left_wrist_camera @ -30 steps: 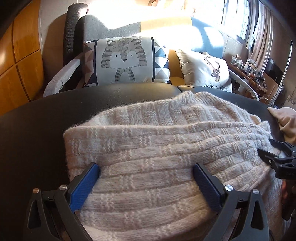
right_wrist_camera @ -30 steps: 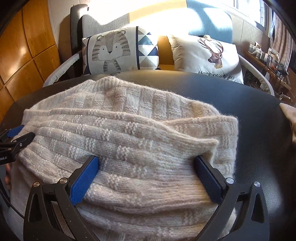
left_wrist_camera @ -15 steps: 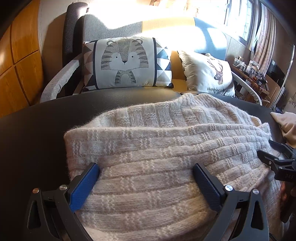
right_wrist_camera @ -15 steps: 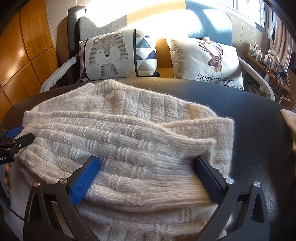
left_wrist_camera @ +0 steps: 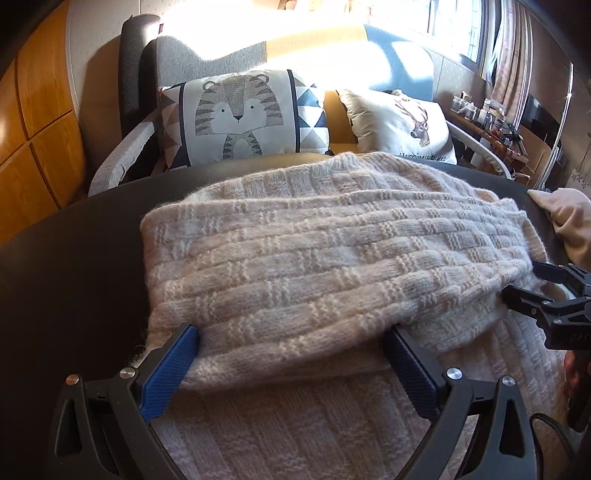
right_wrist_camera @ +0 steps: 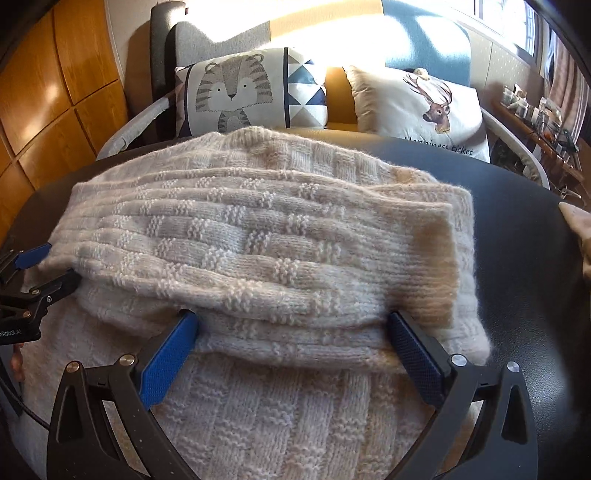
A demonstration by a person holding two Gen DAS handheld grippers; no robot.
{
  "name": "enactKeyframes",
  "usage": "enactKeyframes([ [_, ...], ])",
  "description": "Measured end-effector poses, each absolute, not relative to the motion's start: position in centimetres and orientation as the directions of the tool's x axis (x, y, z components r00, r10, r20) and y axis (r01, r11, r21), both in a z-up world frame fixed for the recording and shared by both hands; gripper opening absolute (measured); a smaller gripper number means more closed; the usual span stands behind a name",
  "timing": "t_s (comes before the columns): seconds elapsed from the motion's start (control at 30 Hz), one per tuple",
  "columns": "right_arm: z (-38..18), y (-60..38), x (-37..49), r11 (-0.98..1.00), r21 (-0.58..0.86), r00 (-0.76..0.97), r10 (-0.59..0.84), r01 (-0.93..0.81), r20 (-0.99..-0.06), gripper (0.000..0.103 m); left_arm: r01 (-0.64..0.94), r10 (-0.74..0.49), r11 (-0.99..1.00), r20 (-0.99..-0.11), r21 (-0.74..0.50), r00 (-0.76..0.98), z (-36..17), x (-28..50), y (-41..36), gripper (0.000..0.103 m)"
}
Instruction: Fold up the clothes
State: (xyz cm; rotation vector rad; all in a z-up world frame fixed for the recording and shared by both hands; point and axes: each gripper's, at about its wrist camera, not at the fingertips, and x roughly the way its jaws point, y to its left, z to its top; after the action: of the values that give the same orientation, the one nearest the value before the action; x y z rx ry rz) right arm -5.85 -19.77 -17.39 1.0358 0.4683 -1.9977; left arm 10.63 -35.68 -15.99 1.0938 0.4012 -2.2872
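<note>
Dark round table [left_wrist_camera: 66, 258] in foreground; behind it sofa [left_wrist_camera: 207, 48] in grey, yellow and blue panels, pale curved armrest at each end; tiger-print cushion [left_wrist_camera: 236, 118] beside white deer-print cushion [left_wrist_camera: 402, 125] on seat; orange wood-panelled wall [left_wrist_camera: 40, 122] at left; window [left_wrist_camera: 454, 26] with pinkish curtain [left_wrist_camera: 511, 55] at right; low cluttered side shelf [left_wrist_camera: 491, 125] under curtain; strong sunlight across sofa back.

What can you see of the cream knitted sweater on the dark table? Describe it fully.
The cream knitted sweater is thick, fuzzy wool with a basket-weave pattern. It lies on the dark table, a folded layer doubled over a flatter layer nearer the cameras. The left gripper and right gripper are both open, their blue pads against that fold's near edge.
</note>
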Motion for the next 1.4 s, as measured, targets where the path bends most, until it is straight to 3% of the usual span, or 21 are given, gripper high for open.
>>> enactKeyframes([
  [1.27, -18.09, -19.62, -5.63, -0.610, 0.036, -0.356, -0.508, 0.792, -0.784, 0.103, 0.617, -0.396, -0.787, -0.770, 0.004, -0.500, -16.47, 10.54, -35.48, 0.103],
  [1.4, -17.69, -19.52, -5.75, -0.619, 0.040, -0.355, -0.501, 0.785, -0.789, 0.103, 0.622, -0.371, -0.782, -0.772, -0.040, -0.516, -15.79, 10.99, -35.73, 0.103],
])
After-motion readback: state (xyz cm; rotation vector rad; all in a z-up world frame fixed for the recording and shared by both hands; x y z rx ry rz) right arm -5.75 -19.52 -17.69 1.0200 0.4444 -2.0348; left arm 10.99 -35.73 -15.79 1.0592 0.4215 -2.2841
